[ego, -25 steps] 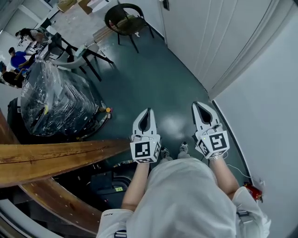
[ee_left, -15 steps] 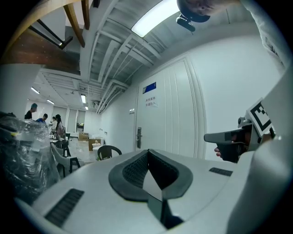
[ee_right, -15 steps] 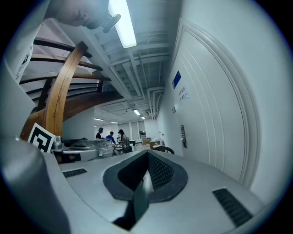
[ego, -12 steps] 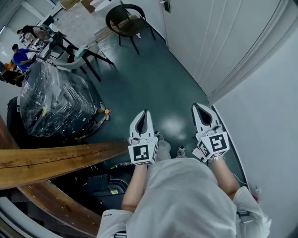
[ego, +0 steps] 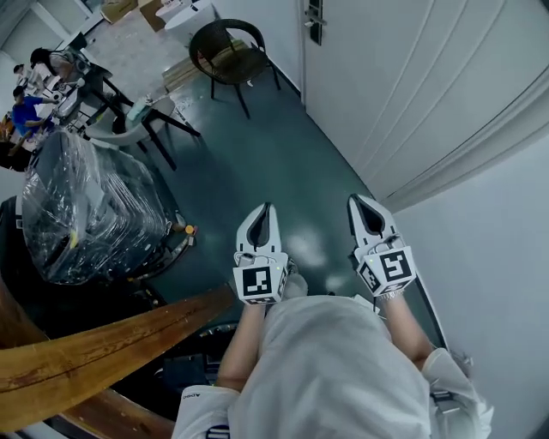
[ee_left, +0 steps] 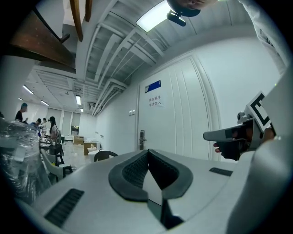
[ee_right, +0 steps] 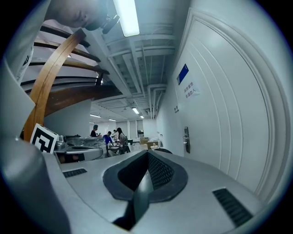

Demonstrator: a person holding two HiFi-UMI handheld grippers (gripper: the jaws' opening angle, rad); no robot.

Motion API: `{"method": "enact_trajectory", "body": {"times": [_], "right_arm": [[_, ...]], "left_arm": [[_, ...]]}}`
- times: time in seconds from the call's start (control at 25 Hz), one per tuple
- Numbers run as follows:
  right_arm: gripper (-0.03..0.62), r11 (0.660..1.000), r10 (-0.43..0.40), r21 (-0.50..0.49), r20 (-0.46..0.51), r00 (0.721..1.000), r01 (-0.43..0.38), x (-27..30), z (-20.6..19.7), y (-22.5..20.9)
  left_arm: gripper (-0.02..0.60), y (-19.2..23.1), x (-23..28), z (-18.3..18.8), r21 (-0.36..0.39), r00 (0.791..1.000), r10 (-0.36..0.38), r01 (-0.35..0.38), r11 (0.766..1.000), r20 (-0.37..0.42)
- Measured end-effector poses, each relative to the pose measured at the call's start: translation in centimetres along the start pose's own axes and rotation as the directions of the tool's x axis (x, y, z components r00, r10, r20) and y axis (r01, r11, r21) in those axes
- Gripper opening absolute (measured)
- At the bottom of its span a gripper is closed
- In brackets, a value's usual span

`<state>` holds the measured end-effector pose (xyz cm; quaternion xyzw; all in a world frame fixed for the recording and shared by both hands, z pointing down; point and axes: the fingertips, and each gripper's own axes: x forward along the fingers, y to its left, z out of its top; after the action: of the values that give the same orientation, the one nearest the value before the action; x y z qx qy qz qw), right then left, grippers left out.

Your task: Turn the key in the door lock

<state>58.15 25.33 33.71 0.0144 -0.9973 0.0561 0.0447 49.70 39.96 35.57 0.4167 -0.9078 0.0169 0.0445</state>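
A white panelled door [ego: 403,77] stands ahead on the right, with its dark lock plate and handle [ego: 314,19] at the top edge of the head view. The same lock [ee_left: 142,139] looks small and far off in the left gripper view, as does the lock [ee_right: 186,139] in the right gripper view. I cannot make out a key at this distance. My left gripper [ego: 268,207] and right gripper [ego: 352,198] are held side by side over the dark green floor, pointing level at the door, both shut and empty.
A black round chair [ego: 227,39] stands left of the door. A plastic-wrapped load [ego: 86,206] sits on the left, with a curved wooden beam [ego: 103,351] below it. People sit at tables [ego: 34,86] far left. A white wall [ego: 497,214] runs along the right.
The view has advanced towards the door, and the lock plate has come fully into the top of the head view. Both grippers stay shut and side by side.
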Motion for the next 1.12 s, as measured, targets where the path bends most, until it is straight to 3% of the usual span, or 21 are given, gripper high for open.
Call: {"method": "enact_trajectory", "body": {"times": [0.28, 0.6, 0.92, 1.12], "right_arm": [[-0.008, 0.999, -0.042, 0.011, -0.003, 0.999, 0.042, 6.7, 0.3, 1.0], [-0.008, 0.998, -0.068, 0.017, -0.016, 0.998, 0.068, 12.6, 0.5, -1.7], [-0.008, 0.996, -0.084, 0.030, -0.025, 0.996, 0.085, 20.7, 0.8, -9.0], [-0.008, 0.996, -0.076, 0.053, -0.023, 0.997, 0.077, 26.3, 2.0, -14.4]], "left_arm": [[0.008, 6.5, 5.1, 1.0, 0.001, 0.999, -0.036, 0.036, 0.999, 0.013], [0.008, 8.8, 11.0, 0.5, -0.009, 0.998, -0.059, 0.059, 0.998, -0.012], [0.008, 9.5, 21.5, 1.1, 0.009, 0.997, -0.073, 0.073, 0.997, -0.029], [0.008, 10.9, 28.3, 2.5, 0.034, 0.999, -0.043, 0.044, 0.998, -0.019]]}}
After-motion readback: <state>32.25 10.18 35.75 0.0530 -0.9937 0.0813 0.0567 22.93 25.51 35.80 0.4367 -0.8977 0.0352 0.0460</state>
